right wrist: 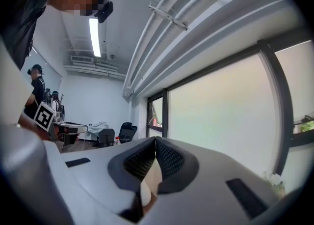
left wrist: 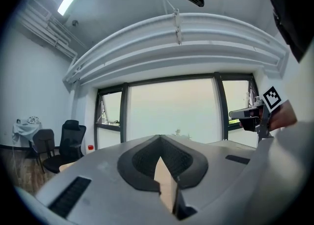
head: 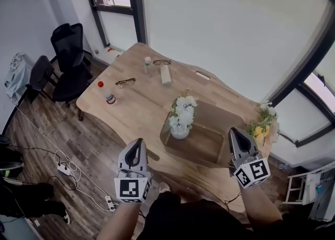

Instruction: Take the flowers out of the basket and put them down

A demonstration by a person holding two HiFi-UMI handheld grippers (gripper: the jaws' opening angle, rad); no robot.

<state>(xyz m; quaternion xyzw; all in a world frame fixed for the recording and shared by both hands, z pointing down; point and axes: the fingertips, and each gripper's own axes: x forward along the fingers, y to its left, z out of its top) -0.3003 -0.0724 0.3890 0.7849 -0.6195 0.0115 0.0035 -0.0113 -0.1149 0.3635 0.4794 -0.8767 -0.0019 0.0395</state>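
On the wooden table [head: 136, 102] a brown tray [head: 209, 137] is laid at 4 o'clock, potted white flowers [head: 181, 117] at centre, spectacles [head: 125, 82] at 10 o'clock, yellow flowers [head: 260, 126] at 3 o'clock.

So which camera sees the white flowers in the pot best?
The head view: it looks down on the white flowers in their pot, whole and unblocked. The left gripper view shows at most a tiny far-off sprig; the right gripper view shows nothing clearly theirs.
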